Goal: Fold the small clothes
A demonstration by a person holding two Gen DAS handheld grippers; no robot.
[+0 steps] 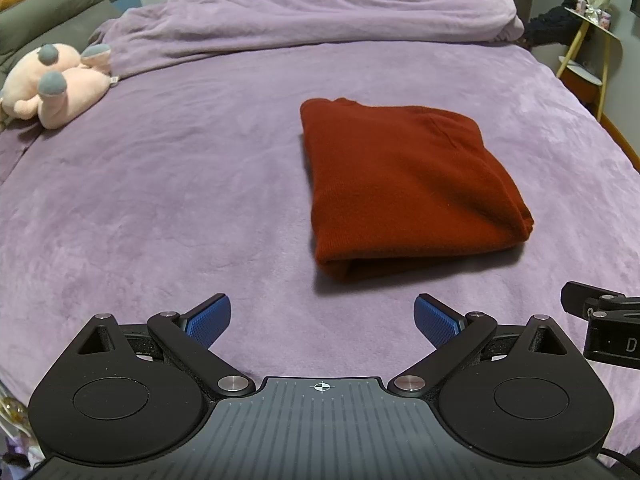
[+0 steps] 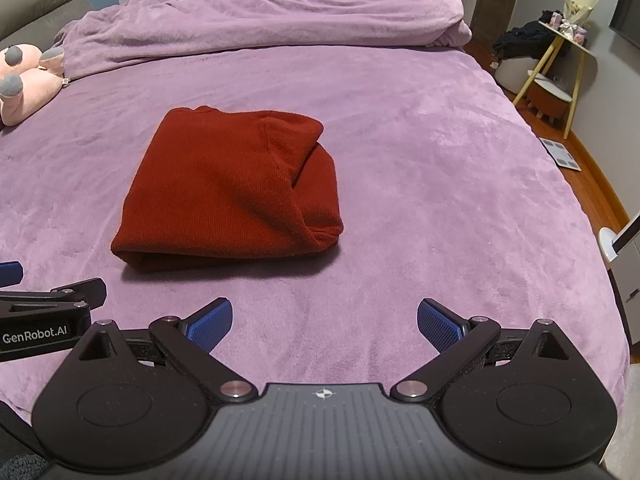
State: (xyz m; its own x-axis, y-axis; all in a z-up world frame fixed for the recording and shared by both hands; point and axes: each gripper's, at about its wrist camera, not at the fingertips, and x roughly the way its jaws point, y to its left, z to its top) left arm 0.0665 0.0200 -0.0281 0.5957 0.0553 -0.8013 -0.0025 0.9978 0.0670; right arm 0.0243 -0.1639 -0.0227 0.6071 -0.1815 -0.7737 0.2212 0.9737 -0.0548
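A dark red knit garment [image 1: 404,184] lies folded into a thick rectangle on the purple bed cover [image 1: 180,208]. It also shows in the right wrist view [image 2: 228,192], with its folded edge toward me. My left gripper [image 1: 322,320] is open and empty, held above the cover just short of the garment's near edge. My right gripper [image 2: 325,322] is open and empty, to the right of the left one and near the garment's near right corner. The left gripper's side shows at the left edge of the right wrist view [image 2: 52,312].
A pink plush toy [image 1: 52,84] lies at the far left of the bed. A bunched purple blanket [image 1: 304,12] runs along the far side. A yellow-legged side table [image 2: 560,60] and a stool stand on the floor to the right, past the bed's edge.
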